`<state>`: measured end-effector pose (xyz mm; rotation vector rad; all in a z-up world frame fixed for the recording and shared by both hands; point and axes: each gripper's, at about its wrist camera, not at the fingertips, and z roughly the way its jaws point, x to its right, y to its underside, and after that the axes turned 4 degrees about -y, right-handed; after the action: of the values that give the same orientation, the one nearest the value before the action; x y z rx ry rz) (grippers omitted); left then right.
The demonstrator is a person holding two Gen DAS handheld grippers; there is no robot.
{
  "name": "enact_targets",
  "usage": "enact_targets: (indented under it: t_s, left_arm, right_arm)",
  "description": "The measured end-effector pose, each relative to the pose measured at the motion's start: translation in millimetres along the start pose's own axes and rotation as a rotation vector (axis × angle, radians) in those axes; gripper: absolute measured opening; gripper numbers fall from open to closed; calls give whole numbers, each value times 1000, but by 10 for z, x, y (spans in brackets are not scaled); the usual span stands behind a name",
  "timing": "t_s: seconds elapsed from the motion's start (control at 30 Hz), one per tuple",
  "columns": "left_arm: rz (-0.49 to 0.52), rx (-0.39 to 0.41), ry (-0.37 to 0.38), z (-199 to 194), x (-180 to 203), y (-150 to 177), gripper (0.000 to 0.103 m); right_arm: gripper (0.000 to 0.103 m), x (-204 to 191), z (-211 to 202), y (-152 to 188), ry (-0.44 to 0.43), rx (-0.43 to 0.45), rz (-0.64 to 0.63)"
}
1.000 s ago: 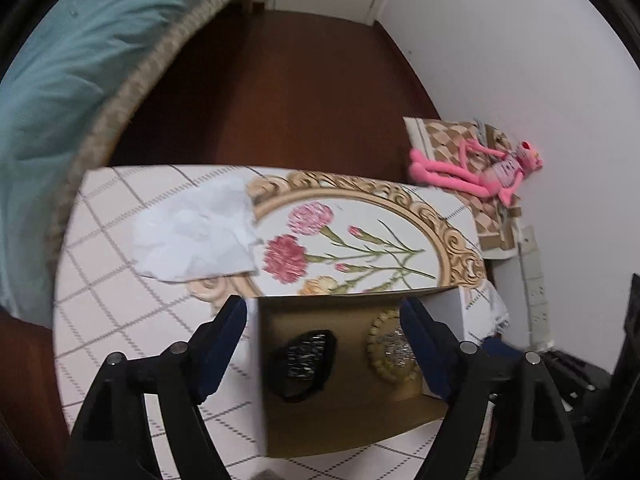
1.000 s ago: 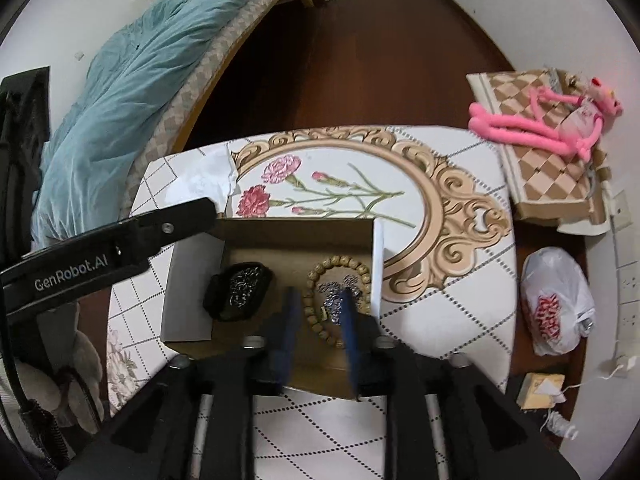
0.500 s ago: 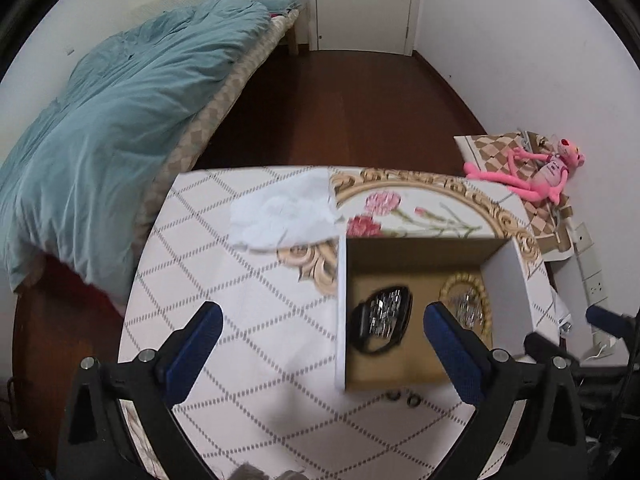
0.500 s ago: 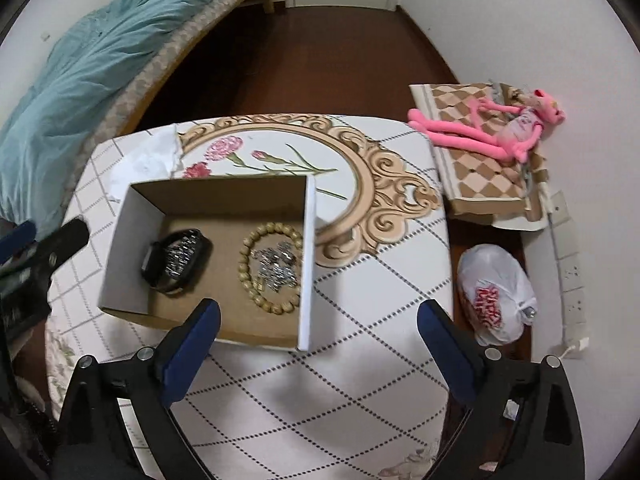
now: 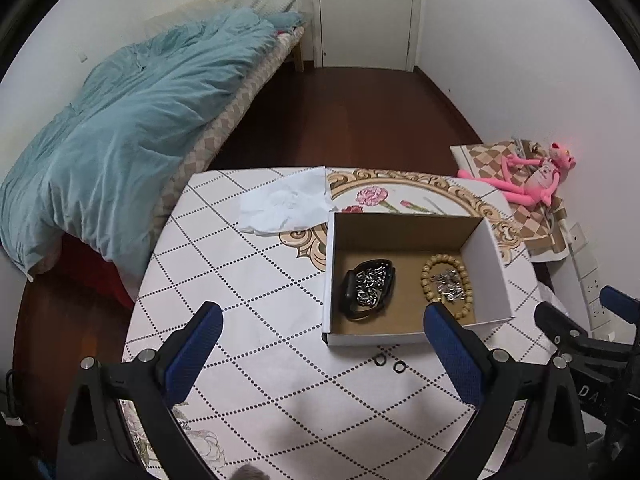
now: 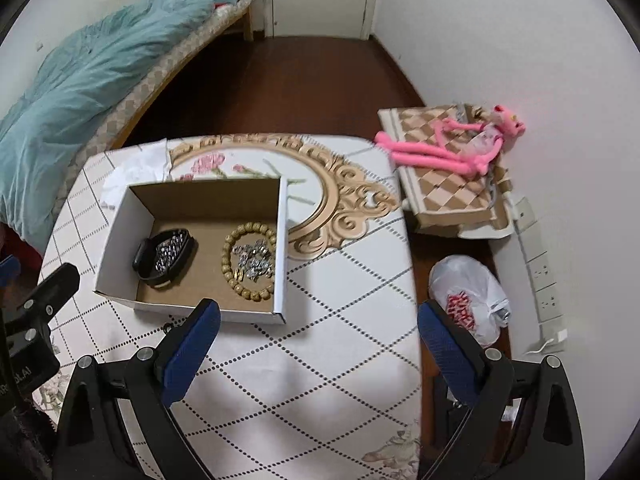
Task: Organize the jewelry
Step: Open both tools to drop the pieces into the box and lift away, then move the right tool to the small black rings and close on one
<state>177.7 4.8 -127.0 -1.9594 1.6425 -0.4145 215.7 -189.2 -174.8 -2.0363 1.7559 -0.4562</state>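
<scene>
An open cardboard box (image 5: 490, 276) (image 6: 116, 240) sits on the patterned table. Inside it a black band (image 5: 368, 290) (image 6: 165, 254) ringing a silver chain lies on the left. On the right a wooden bead bracelet (image 5: 442, 258) (image 6: 250, 227) rings another silver chain (image 5: 450, 286) (image 6: 252, 260). Two small black rings (image 5: 379, 360) lie on the cloth just in front of the box. My left gripper (image 5: 320, 316) hovers open near the box's front left corner, holding nothing. My right gripper (image 6: 319, 312) hangs open and empty off the box's front right corner.
Crumpled white paper (image 5: 286, 204) lies behind the box. A bed with a teal duvet (image 5: 120, 120) runs along the left. Right of the table, a pink plush toy (image 6: 448, 148) lies on a checked board, and a white plastic bag (image 6: 468, 300) sits on the floor.
Both grippers have pulled back and up from the box. The right jaws, nearly shut over the bracelet before, now stand wide. The left jaws have come away from the box's sides.
</scene>
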Motion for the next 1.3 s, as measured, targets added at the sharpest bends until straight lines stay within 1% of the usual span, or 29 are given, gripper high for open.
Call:
enact_targets:
  t_s: [0.2,0.3,0.43,0.53,0.63,0.7,0.73,0.77,0.87,0.9,0.93,1.0,1.07,1.2,1.3]
  left_arm:
    - [-18,63,13,-345,-29,-12,102]
    - [-25,88,21,-491,-37,-25,102]
    - [-34,93,17,-539,-53,-34,102]
    - [-43,72,11,-470,-76,-12,102]
    - [-34,31,-14,-298,-113,76,102]
    - [-25,-19,-55,-109,-149,178,102]
    - [-17,-50,-88,14,-173,244,102]
    - [-11,-88,-119,146,-203,320,102]
    - [-3,-169,-182,473,-313,523,102]
    - [1,-187,-194,550,-342,577,102]
    - [4,-202,-208,617,-368,628,102]
    - [9,-227,-237,733,-427,723,102]
    - [4,-242,-249,795,-483,777,102]
    - [-10,-257,-255,867,-565,825,102]
    - [-14,-261,-251,908,-594,824,102]
  right_arm:
    - [100,28,-421,39,21,94,5]
    - [100,38,-614,51,10,129,17]
    - [100,43,-812,64,-13,164,38]
    - [100,36,-828,79,-34,156,49]
    - [100,19,-671,134,-65,115,53]
    - [100,1,-510,203,-103,79,58]
    - [100,-18,-396,249,-122,57,62]
    - [100,-45,-299,289,-132,39,60]
    - [100,-183,89,435,-160,-24,45]
    - [95,-243,202,478,-165,-38,34]
    - [84,-302,304,517,-168,-53,24]
    - [70,-443,519,593,-189,-86,5]
    - [70,-603,700,650,-202,-110,-18]
    - [69,-843,879,686,-224,-102,-63]
    - [60,-968,961,690,-221,-96,-93]
